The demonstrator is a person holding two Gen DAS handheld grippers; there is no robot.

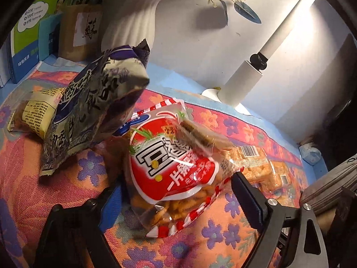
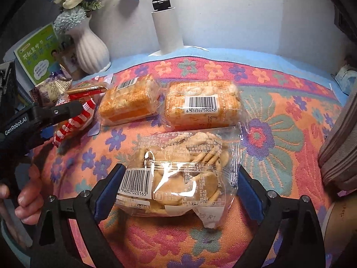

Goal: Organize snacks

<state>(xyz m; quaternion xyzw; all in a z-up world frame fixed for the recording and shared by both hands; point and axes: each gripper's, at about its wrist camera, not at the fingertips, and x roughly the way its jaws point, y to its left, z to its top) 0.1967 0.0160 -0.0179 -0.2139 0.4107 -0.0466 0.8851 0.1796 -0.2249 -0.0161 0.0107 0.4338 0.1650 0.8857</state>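
Snacks are lying on the floral counter (image 2: 279,116) as we are straddling the red packet (image 1: 171,163) with the left tongs (image 1: 176,192) and the clear biscuit bag (image 2: 178,172) with the right tongs (image 2: 180,178), both spread wide, gripping nothing.

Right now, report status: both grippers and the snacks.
Left gripper open, straddling red snack bag. Right gripper open around clear cracker bag. Neither gripped yet. Two orange packs just behind; nothing blocking.

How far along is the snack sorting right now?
Done, apparently: two orange cracker packs lie side by side on the floral cloth. In hand: the right gripper straddles the clear biscuit bag, and the left gripper straddles the red snack bag; I can't confirm either grip. Left: the blue-patterned bag and yellow packet sit loosely piled.
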